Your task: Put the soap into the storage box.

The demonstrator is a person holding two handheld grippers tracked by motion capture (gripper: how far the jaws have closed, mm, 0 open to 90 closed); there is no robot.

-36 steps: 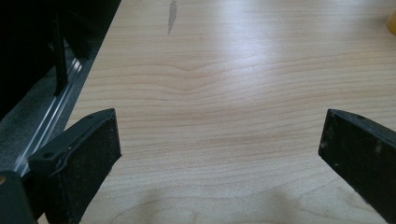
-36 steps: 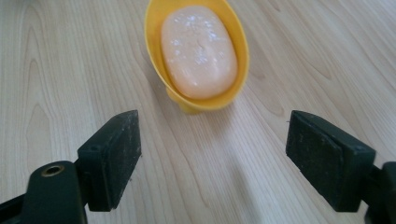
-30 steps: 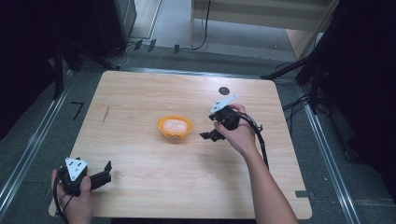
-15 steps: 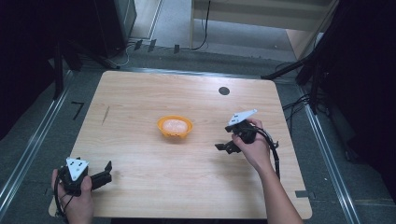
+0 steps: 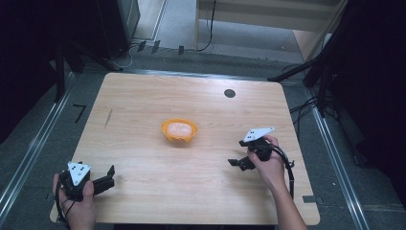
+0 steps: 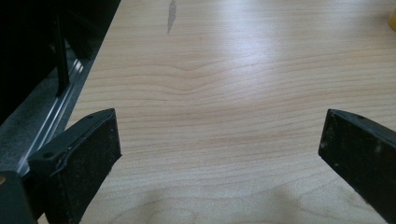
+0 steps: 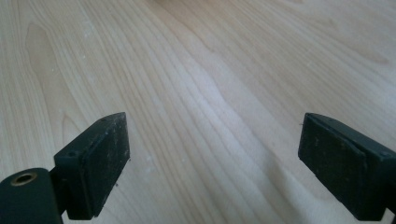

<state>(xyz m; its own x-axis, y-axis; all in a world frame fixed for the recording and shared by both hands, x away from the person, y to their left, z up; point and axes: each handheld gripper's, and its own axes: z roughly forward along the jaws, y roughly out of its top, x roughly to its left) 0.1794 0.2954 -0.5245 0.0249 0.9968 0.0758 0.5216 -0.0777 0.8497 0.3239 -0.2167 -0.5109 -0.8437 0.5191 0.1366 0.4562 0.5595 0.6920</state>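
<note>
Orange bowl (image 5: 179, 130) sits near the middle of the wooden surface (image 5: 143, 96), something pale and pinkish inside; contents too small to identify. Left hand-held gripper (image 5: 106, 181) rests at the near left corner, jaws wide apart over bare wood. Right hand-held gripper (image 5: 238, 163) hovers right of the bowl, well apart from it, jaws likewise spread and empty. Judgement: bowl looks like thin plastic, light and rigid, likely to slide if nudged. Best hold is probably the rim, pinched across its wall.
</note>
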